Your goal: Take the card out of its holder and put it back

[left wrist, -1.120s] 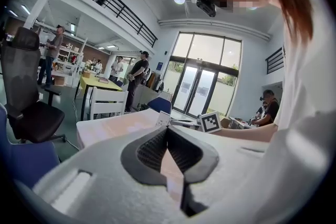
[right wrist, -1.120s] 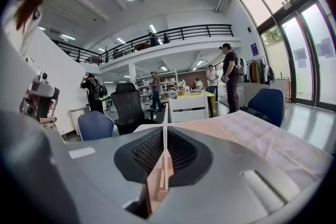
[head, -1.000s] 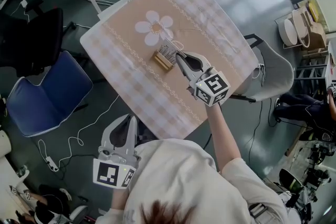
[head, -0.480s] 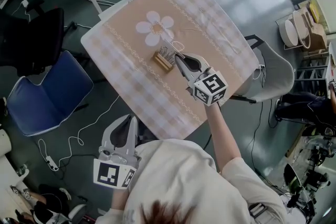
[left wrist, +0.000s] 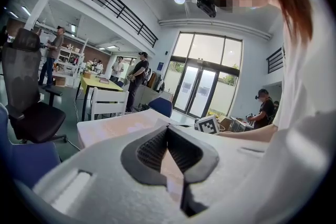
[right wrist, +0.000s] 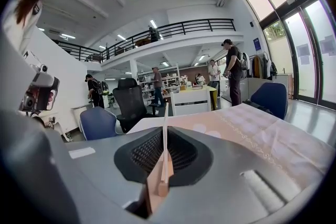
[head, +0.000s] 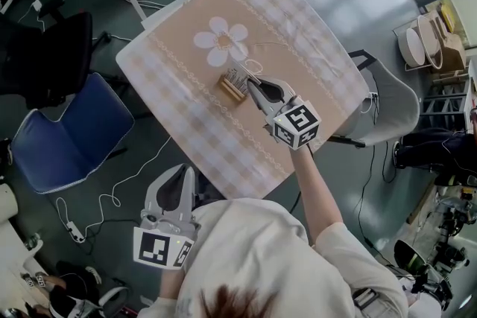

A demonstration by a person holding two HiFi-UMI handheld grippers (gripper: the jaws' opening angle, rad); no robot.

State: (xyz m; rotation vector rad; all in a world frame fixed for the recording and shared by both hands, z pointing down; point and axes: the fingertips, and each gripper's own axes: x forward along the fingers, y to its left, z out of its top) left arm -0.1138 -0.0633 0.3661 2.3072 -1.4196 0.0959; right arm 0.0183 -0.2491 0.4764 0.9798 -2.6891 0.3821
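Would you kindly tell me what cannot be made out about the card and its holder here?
- Print on the card: too small in the head view, edge-on in the right gripper view.
- Whether the card's bottom edge sits in the slot of the holder: covered by the right gripper in the head view, blurred up close in the right gripper view.
- Card and holder in the left gripper view: behind the body of the left gripper.
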